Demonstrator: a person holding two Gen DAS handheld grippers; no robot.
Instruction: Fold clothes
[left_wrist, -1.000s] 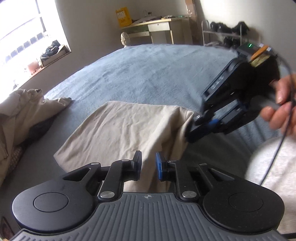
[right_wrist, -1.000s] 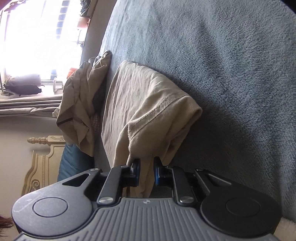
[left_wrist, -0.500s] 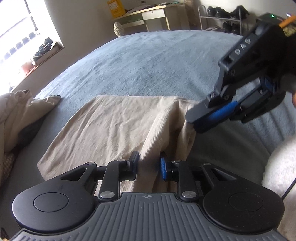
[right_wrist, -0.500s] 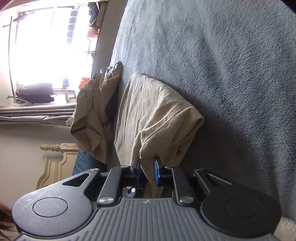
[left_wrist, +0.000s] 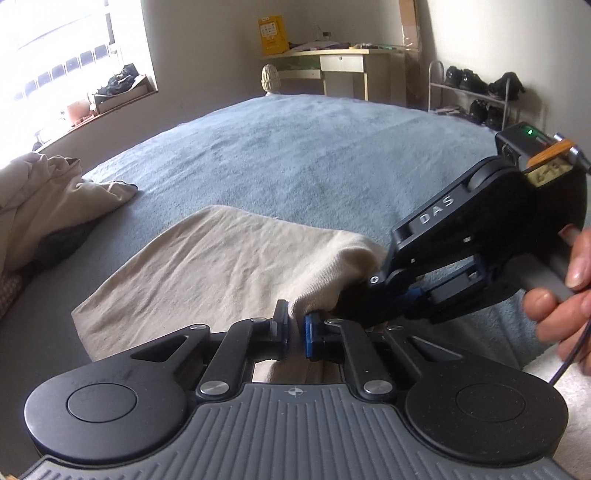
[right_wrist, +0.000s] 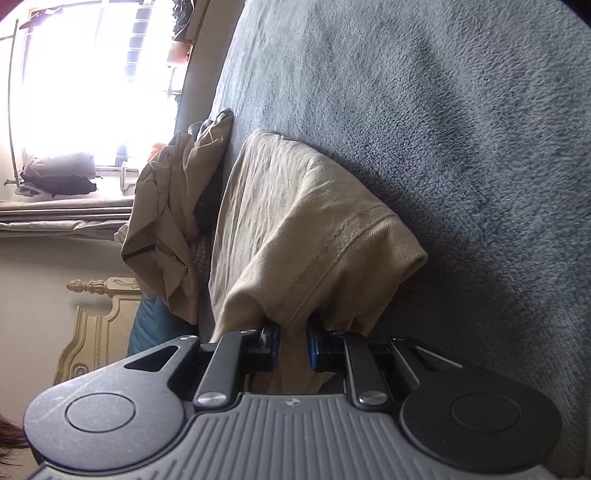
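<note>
Beige garment (left_wrist: 236, 273), part-folded, lies on the grey-blue bed (left_wrist: 295, 155) with its near edge lifted off the blanket by both tongs. Nearest, the left tongs (left_wrist: 295, 334) have just been closing and now pinch a gather of that edge between their pads. Just to their right the right tongs (left_wrist: 373, 295), in a person's hand (left_wrist: 565, 291), come in low beside the raised fold; their own view shows the right tongs (right_wrist: 293, 345) clamped on the hemmed edge of the cloth (right_wrist: 306, 236), which humps up ahead of them. So the step in hand looks like the grasp before a fold: both near corners taken, the far part flat on the bed. The next move probably calls for raising both together, keeping the edge taut between them, and carrying it over toward the far edge without dragging the lower layer. Farther left a crumpled pile of clothes (left_wrist: 48, 199) waits by the window.
</note>
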